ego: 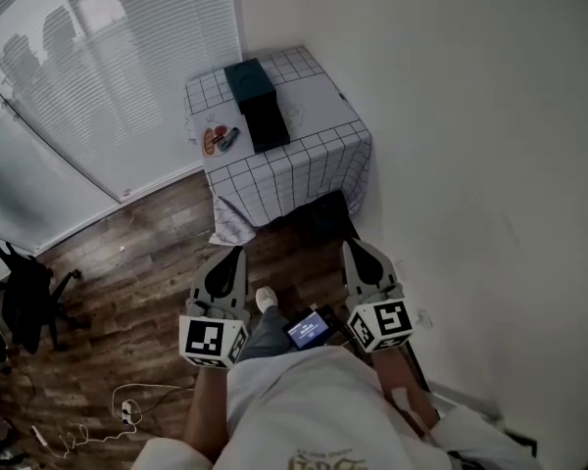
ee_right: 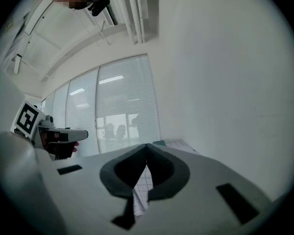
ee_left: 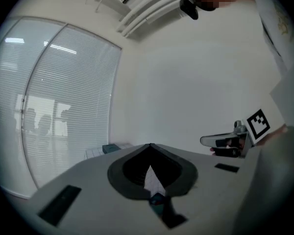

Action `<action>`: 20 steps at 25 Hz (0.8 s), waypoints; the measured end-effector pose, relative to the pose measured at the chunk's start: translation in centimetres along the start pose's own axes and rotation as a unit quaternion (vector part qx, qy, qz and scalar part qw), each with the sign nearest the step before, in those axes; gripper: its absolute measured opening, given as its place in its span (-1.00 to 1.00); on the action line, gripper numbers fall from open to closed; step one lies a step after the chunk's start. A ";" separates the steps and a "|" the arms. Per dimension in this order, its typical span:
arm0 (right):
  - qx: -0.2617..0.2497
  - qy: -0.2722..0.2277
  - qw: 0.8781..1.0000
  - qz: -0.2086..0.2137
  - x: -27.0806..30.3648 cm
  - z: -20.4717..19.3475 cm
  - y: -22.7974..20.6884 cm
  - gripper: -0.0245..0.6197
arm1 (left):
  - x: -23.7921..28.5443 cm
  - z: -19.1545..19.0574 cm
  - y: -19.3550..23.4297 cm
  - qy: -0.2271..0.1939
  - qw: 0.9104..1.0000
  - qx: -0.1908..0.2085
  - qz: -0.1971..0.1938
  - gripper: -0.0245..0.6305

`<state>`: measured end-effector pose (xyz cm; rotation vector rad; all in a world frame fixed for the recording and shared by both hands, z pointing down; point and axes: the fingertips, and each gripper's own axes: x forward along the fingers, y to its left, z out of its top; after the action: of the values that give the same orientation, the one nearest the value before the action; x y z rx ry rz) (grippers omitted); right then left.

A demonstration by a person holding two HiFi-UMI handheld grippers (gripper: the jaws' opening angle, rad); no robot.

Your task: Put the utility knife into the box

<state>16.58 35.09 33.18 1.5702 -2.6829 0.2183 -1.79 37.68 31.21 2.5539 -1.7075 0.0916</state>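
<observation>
Both grippers are shut and empty. Left gripper (ee_left: 150, 146): grey moulded jaws, dark matte pads, tips meeting in a point with nothing between them. Right gripper (ee_right: 147, 145): same shape and same state. Both are held low near the person's waist, side by side but apart, pointing toward the table (ego: 318, 101).

The table is small and square and sits in the room corner, with the white wall (ego: 470, 116) on its right and slatted blinds (ego: 127, 57) on its left. A white cloth (ego: 294, 179) with a thin dark grid covers it. The cloth hangs in loose folds over the near edge, and one corner droops to the floor (ego: 127, 262).

The box (ego: 258, 101) is a long, hard-edged rectangle running down the middle of the table top. Its far part is teal, its near part black.

Knife (ego: 220, 140): I can't pick it out for certain. Small orange and blue bits lie on a pale round patch at the table's left edge, just beside the box (too small to tell shape). It is not in either gripper.

Open room: the floor is dark wood plank and bare between the grippers and the table front. A black chair (ego: 24, 297) stands well off to the left. A thin white cable (ego: 127, 414) lies loose on the planks near the person's left side. The wall runs close along the right.
</observation>
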 end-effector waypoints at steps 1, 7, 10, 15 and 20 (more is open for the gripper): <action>0.000 -0.002 1.000 -0.003 0.4 0.1 -0.3 -0.90 | 0.6 0.0 0.2 0.003 1.000 0.009 0.001 -0.90; -0.003 0.001 1.000 -0.007 3.8 0.4 -2.2 -0.90 | 4.7 0.1 1.8 -0.003 1.000 0.023 0.003 -0.90; -0.004 0.002 1.000 -0.010 6.1 0.7 -3.2 -0.90 | 6.9 0.4 3.2 -0.002 0.999 0.031 0.008 -0.90; -0.005 -0.001 1.000 -0.015 10.4 1.2 -4.4 -0.90 | 10.6 1.1 6.3 -0.008 1.000 0.025 0.006 -0.90; -0.009 0.004 1.000 -0.025 14.4 1.6 -5.3 -0.90 | 14.1 1.3 9.5 -0.004 1.000 0.026 0.002 -0.90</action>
<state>14.20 19.81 33.51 1.6250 -2.6277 0.1977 -5.14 20.95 31.41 2.5895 -1.7365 0.1289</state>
